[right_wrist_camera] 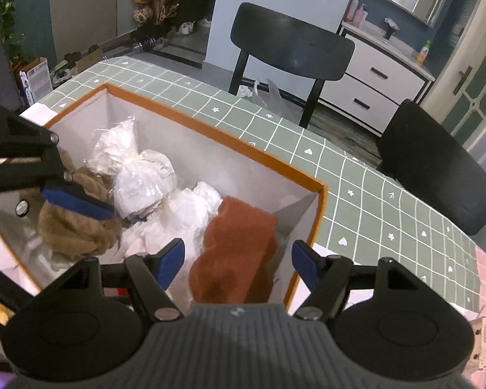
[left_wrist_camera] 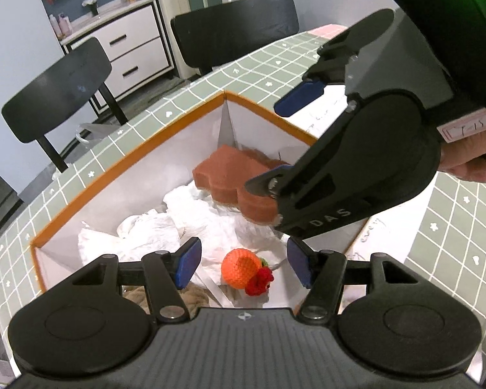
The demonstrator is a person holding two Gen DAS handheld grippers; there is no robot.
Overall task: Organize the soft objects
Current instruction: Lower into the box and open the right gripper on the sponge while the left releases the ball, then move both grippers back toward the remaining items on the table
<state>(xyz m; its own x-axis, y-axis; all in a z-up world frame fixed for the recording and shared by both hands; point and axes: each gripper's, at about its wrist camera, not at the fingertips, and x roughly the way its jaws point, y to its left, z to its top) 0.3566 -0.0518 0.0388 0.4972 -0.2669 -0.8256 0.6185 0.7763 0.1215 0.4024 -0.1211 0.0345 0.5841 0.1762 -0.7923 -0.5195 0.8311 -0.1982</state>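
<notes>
Both grippers' fingers stand apart, empty: left gripper point(left_wrist_camera: 243, 261) above the knitted orange point(left_wrist_camera: 239, 272), right gripper point(right_wrist_camera: 238, 261) above the brown sponge point(right_wrist_camera: 235, 256), inside the orange-rimmed box point(right_wrist_camera: 210, 136) on a green checked tablecloth point(right_wrist_camera: 356, 175).

The letters "DAS" are being shown in pale print on the black body of the right gripper point(left_wrist_camera: 269, 149), as seen from the left wrist. A pink label point(left_wrist_camera: 466, 126) on that gripper's handle is being shown with handwritten marks too faint to be read. No other text is being made out.
</notes>
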